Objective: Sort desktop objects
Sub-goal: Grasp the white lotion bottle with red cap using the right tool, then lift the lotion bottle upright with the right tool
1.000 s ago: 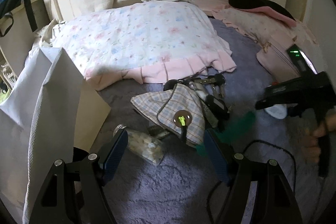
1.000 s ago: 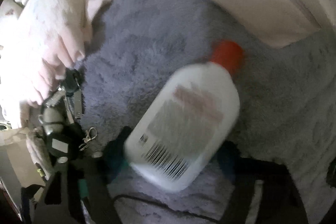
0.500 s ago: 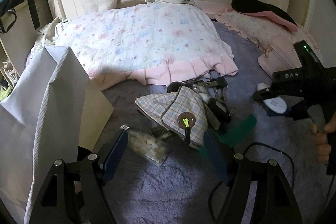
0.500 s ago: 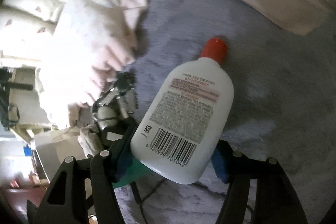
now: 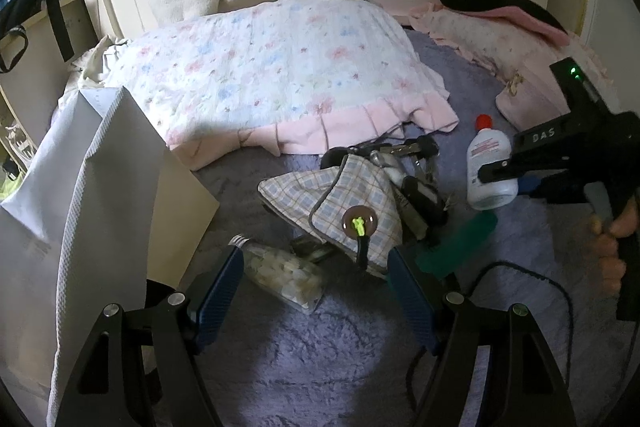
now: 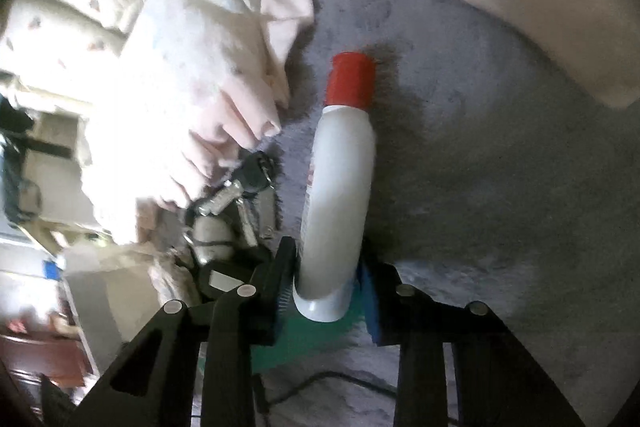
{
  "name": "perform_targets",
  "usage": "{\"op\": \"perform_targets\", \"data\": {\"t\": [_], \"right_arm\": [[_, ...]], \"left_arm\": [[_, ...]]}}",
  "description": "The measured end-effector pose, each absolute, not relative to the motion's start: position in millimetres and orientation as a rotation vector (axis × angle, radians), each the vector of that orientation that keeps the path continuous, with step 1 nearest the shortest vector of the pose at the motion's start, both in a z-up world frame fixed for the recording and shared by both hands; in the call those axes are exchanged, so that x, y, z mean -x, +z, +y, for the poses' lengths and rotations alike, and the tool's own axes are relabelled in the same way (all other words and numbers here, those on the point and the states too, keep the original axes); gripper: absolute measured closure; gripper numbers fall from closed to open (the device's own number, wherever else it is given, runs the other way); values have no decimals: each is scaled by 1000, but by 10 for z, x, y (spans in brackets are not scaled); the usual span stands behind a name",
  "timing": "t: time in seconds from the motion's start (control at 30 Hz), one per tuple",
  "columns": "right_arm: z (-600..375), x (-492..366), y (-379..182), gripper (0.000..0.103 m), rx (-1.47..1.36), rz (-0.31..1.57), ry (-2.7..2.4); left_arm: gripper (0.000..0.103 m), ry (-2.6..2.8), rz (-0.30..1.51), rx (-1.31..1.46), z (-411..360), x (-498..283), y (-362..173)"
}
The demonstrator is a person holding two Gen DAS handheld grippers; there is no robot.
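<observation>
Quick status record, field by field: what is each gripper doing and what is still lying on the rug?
right gripper: jaws just closed on the base of the white bottle, red cap pointing away
left gripper: open, empty, above the jar
on rug: plaid pouch, keys, jar lying on its side, green card
paper bag: standing at left

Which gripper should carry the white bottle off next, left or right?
Right. The right gripper has just closed on the bottle near its base. The left gripper stands open, apart from it, over the jar and checked pouch.
</observation>
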State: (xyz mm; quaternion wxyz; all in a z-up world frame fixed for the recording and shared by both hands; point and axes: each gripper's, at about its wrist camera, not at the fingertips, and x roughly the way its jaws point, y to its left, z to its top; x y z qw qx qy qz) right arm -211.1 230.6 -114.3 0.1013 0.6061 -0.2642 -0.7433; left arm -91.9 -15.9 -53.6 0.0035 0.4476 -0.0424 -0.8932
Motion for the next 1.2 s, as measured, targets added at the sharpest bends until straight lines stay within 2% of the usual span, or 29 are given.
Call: {"op": "perform_targets", "data": {"t": [0.17, 0.27, 0.3, 0.37, 0.43, 0.67, 0.83, 0.93, 1.2], "right_arm": [[2385, 2122, -1230, 71, -1739, -880, -2154], [2423, 2180, -1313, 59, -1685, -954, -2083], [2414, 2197, -1357, 50, -1681, -984, -2069], [2398, 2216, -1395, 48, -1653, -1007, -2076], [2371, 2213, -1350, 70, -1645, -913, -2130], [2314, 1964, -1004, 74, -1774, -673, -2181], [2303, 1590, -696, 75, -1780, -650, -2129], [2413, 1343, -593, 75, -1754, -685, -2132], [2493, 1225, -965, 74, -1978, -515, -2116]], "left_arm": [[31, -2798, -133, -1406, -168, 922, -546], [31, -2809, -115, -1395, -181, 919, -532], [31, -2808, -117, -1394, -184, 922, -534], [31, -2801, -134, -1392, -183, 926, -549], [31, -2792, -155, -1396, -175, 930, -569], [31, -2798, -256, -1408, -100, 934, -655], [31, -2847, -371, -1393, 22, 886, -681], [31, -2867, -504, -1339, 137, 873, -700], [31, -2830, -969, -1296, 489, 767, -884]]}}
